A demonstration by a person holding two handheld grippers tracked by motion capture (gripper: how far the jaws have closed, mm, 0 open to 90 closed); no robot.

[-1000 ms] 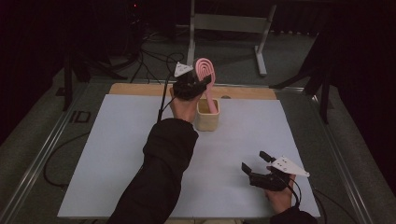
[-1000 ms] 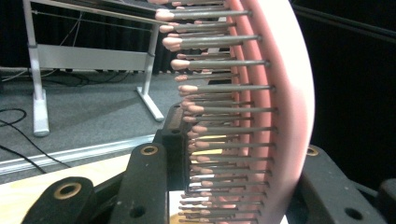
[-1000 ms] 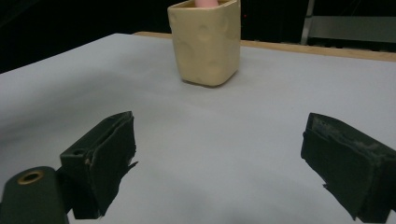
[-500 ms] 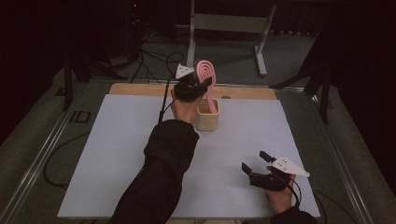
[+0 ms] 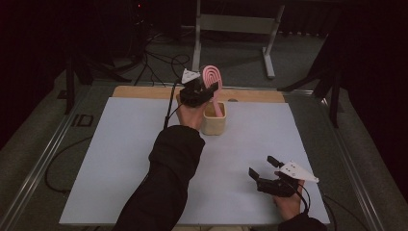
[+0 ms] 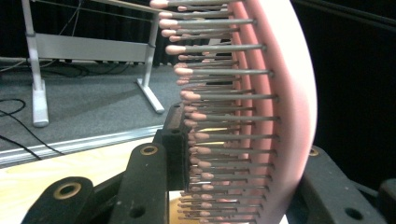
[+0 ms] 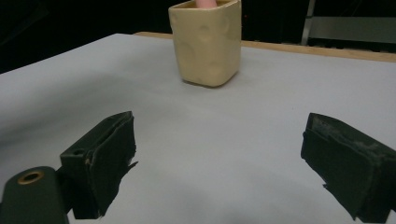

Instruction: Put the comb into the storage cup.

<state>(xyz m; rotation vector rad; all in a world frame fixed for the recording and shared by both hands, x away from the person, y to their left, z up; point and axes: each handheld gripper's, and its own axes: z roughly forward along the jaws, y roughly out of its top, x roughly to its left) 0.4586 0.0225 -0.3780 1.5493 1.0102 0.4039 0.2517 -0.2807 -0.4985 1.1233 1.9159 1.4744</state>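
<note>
The worktop point(image 5: 120, 163), covered by a pale sheet, carries a cream square cup point(image 5: 214, 122) toward its far middle, and the person's dark sleeve point(image 5: 166, 187) reaches across the sheet to it. The pink hairbrush point(image 5: 213, 89) stands handle-down in that cup, tilted a little, with the left tool point(image 5: 204, 92) clamped on its bristled head. The right tool point(image 5: 262, 175) rests low at the near right corner, well apart from the cup, its jaws wide with nothing between them.

tongs point(image 7: 219, 172) gape wide over the pale sheet point(image 7: 93, 93); cream cup point(image 7: 207, 42) stands beyond.
</note>
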